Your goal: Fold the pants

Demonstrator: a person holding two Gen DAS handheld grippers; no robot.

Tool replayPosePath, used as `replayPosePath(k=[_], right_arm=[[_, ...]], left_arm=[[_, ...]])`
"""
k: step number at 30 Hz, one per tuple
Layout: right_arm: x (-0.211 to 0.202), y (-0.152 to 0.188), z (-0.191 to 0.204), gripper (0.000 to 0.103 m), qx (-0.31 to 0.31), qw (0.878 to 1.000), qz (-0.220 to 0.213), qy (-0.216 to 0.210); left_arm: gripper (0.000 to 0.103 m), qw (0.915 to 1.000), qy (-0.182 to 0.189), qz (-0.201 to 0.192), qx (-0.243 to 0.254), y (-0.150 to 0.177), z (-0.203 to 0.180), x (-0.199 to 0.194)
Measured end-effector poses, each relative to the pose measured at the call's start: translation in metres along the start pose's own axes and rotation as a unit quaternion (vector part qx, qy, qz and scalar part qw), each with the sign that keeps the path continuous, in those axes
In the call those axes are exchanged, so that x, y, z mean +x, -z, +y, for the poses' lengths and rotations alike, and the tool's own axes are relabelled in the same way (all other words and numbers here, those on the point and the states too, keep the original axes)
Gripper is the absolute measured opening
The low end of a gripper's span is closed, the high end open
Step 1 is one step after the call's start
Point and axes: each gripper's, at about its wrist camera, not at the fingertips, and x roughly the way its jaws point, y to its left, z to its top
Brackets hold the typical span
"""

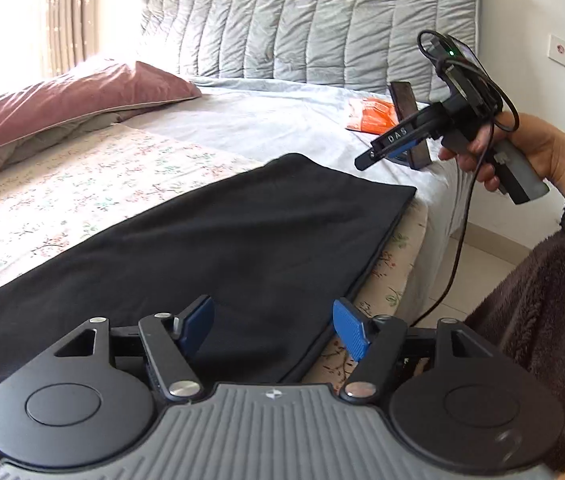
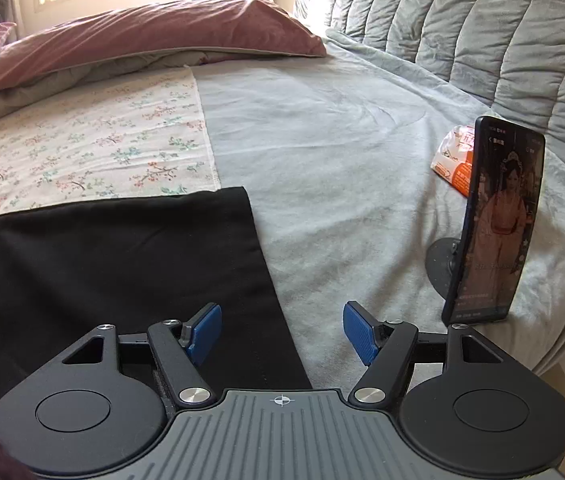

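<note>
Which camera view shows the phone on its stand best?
The right wrist view: the phone faces the camera, its lit screen and round stand base plainly visible. The left wrist view shows only its dark back, partly hidden behind the right gripper.

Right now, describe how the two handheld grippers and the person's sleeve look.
Both the left gripper and right gripper have black linkage fingers, ribbed blue pads, round black discs and a ribbed grey body. The right one's side reads "DAS", with a green light and black cable. The sleeve is dark brown fleece.

Fuzzy brown sleeve, blue-padded hand-held gripper
</note>
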Motion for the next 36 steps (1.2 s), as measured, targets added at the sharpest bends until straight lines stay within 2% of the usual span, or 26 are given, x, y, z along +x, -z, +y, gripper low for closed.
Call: replayPosePath(k=[4,7,9,12,15,17,19,20,22,23,26,28,30,31,33,36], right_arm=[[0.019,-0.023,0.017,0.068,-0.024,0.999,-0.024,-0.020],[0.038,-0.041,0.019,0.068,-0.001,0.998,-0.039,-0.054],[0.056,-0.048,0.018,0.068,0.009,0.998,-0.037,-0.059],[0.083,-0.055,0.013,0.066,0.019,0.998,-0.030,-0.045],[0.108,-0.058,-0.003,0.065,0.065,0.996,-0.027,-0.052],[0.123,-0.057,-0.012,0.060,0.105,0.993,-0.016,-0.057],[0.129,-0.055,-0.016,0.059,0.120,0.990,-0.029,-0.068],[0.131,-0.056,-0.015,0.053,0.118,0.990,-0.033,-0.073],[0.132,-0.056,-0.011,0.031,0.110,0.989,-0.035,-0.094],[0.134,-0.056,-0.008,0.016,0.109,0.988,-0.035,-0.107],[0.133,-0.057,0.001,0.016,0.114,0.990,-0.042,-0.070],[0.129,-0.059,0.008,0.019,0.109,0.992,-0.046,-0.049],[0.121,-0.063,0.017,0.030,0.089,0.994,-0.057,-0.025],[0.117,-0.065,0.022,0.035,0.072,0.995,-0.057,-0.026],[0.108,-0.067,0.033,0.061,0.036,0.997,-0.052,-0.043],[0.095,-0.068,0.048,0.063,0.002,0.997,-0.053,-0.048]], left_arm=[[0.084,0.9989,-0.042,-0.005,-0.021,-0.009,0.021,-0.002],[0.087,0.9970,-0.069,0.001,-0.035,-0.012,0.035,0.003],[0.088,0.9954,-0.082,0.006,-0.048,-0.009,0.042,0.007],[0.088,0.9926,-0.093,0.017,-0.075,0.000,0.056,0.016],[0.088,0.9895,-0.097,0.041,-0.099,0.012,0.065,0.025],[0.088,0.9888,-0.092,0.056,-0.104,0.019,0.067,0.029],[0.088,0.9894,-0.094,0.053,-0.097,0.024,0.065,0.028],[0.089,0.9896,-0.094,0.050,-0.096,0.025,0.064,0.028],[0.089,0.9890,-0.095,0.046,-0.104,0.026,0.066,0.023],[0.089,0.9880,-0.102,0.045,-0.108,0.025,0.068,0.020],[0.089,0.9814,-0.149,0.028,-0.117,0.020,0.080,0.005],[0.089,0.9728,-0.186,0.015,-0.137,0.019,0.102,-0.014],[0.089,0.9642,-0.214,0.011,-0.155,0.018,0.124,-0.034],[0.089,0.9588,-0.233,0.010,-0.163,0.019,0.138,-0.045],[0.089,0.9487,-0.267,0.013,-0.170,0.021,0.162,-0.063],[0.089,0.9348,-0.303,0.020,-0.184,0.025,0.198,-0.083]])
